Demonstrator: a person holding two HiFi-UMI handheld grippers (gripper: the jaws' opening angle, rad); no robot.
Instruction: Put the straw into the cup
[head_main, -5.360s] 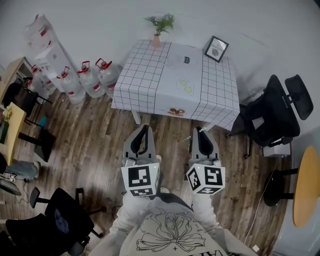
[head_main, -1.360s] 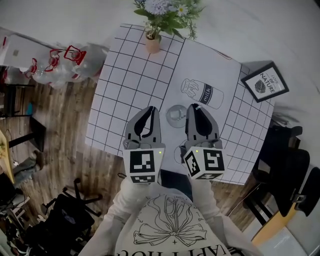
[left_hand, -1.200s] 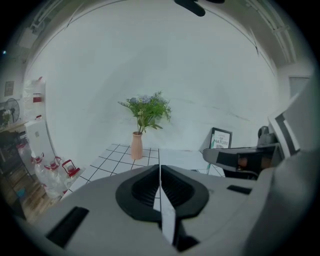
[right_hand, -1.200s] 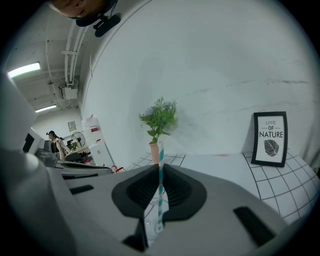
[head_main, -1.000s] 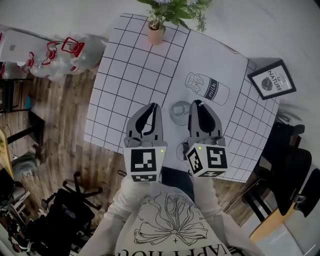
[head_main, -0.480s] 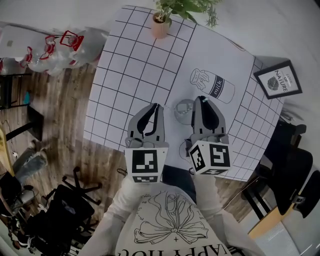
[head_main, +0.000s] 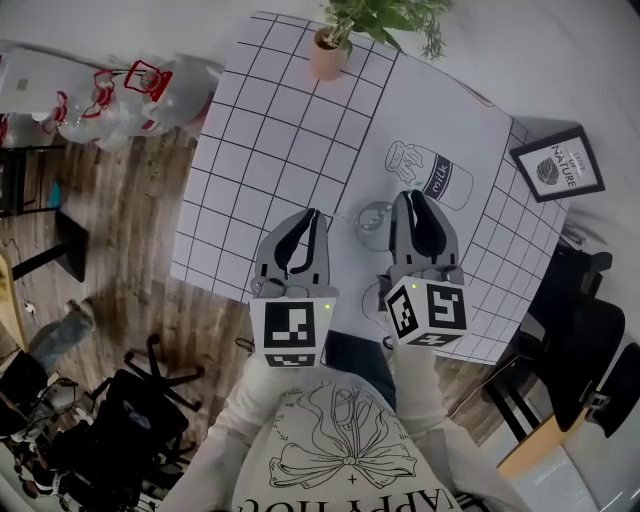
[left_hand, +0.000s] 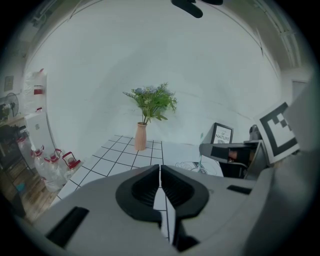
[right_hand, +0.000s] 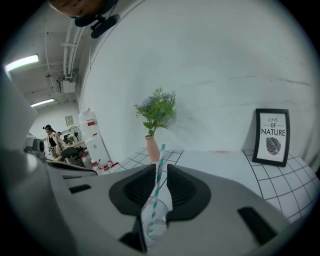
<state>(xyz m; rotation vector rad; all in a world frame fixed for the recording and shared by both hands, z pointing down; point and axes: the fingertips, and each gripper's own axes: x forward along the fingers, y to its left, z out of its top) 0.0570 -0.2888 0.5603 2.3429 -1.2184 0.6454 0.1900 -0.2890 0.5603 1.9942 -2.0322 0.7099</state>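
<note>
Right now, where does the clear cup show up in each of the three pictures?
Head view: the cup stands on the table, just left of the right gripper's tip.
Left gripper view: too faint to pick out for sure.
Right gripper view: low centre, seen between the jaws, with the striped straw in it.
Shared landmark: the vase of flowers, at the table's far edge in all three.
</note>
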